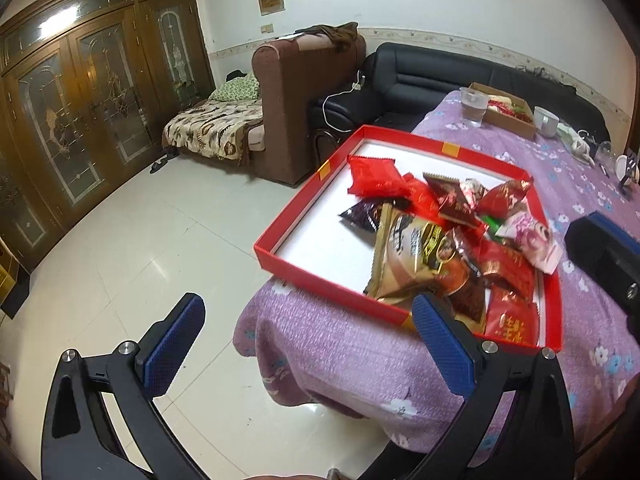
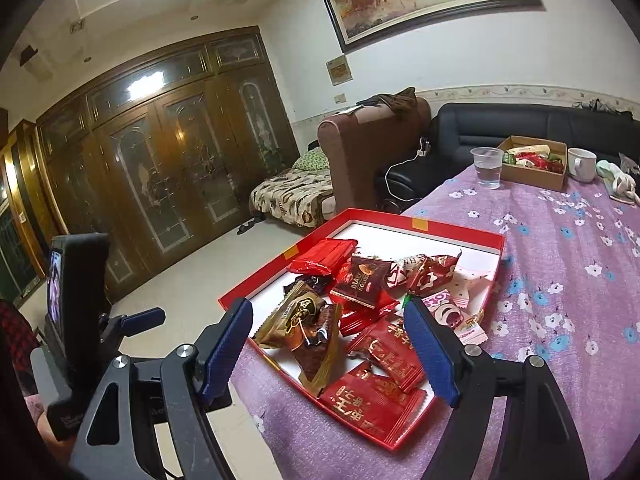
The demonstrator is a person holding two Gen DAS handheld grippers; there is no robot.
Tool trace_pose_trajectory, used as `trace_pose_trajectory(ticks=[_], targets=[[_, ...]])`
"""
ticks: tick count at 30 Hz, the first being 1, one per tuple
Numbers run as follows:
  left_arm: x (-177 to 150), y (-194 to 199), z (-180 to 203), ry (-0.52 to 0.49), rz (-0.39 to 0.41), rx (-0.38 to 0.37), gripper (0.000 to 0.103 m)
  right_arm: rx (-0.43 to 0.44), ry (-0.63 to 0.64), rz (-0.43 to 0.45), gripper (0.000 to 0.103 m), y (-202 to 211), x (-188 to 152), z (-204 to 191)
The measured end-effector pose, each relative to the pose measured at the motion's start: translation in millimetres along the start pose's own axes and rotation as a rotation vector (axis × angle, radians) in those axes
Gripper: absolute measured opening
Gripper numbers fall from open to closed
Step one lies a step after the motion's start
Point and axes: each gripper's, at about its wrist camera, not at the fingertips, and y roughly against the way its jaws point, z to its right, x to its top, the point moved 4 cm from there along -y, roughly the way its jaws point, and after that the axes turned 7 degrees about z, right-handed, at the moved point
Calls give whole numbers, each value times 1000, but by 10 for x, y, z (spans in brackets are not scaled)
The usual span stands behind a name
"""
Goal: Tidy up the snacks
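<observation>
A shallow red box lid (image 1: pixel 304 204) (image 2: pixel 256 276) with a white floor lies at the corner of a table covered in purple flowered cloth (image 1: pixel 344 356) (image 2: pixel 560 264). In it lies a heap of snack packets: a gold-brown packet (image 1: pixel 408 252) (image 2: pixel 304 320), red packets (image 1: pixel 376 176) (image 2: pixel 372 400) and a pink-white one (image 1: pixel 532 240) (image 2: pixel 448 304). My left gripper (image 1: pixel 308 344) is open and empty, held short of the table's corner. My right gripper (image 2: pixel 332 352) is open and empty, just before the lid's near edge. The right gripper's body shows in the left view (image 1: pixel 604 256).
At the table's far end stand a cardboard box of snacks (image 1: pixel 508 114) (image 2: pixel 536 164), a clear plastic cup of water (image 1: pixel 474 106) (image 2: pixel 488 168) and a white mug (image 1: pixel 546 120) (image 2: pixel 582 164). Behind are a black sofa (image 1: pixel 420 76), a brown armchair (image 1: pixel 292 96) and wooden doors (image 1: pixel 80 112).
</observation>
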Motion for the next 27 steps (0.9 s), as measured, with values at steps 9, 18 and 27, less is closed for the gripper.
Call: trace_pose_trajectory(ticks=[9,18,27], targets=[[-65,17,-124,3,-11,27,103,1,23,-1,80,24,-43,-95],[-81,15,-197,1,-7,60,103,13,29,-17,80,23,-80,-129],[-100,-9,-182,-13,-14,68,103,10,17,-33,80,-7,-109,-99]])
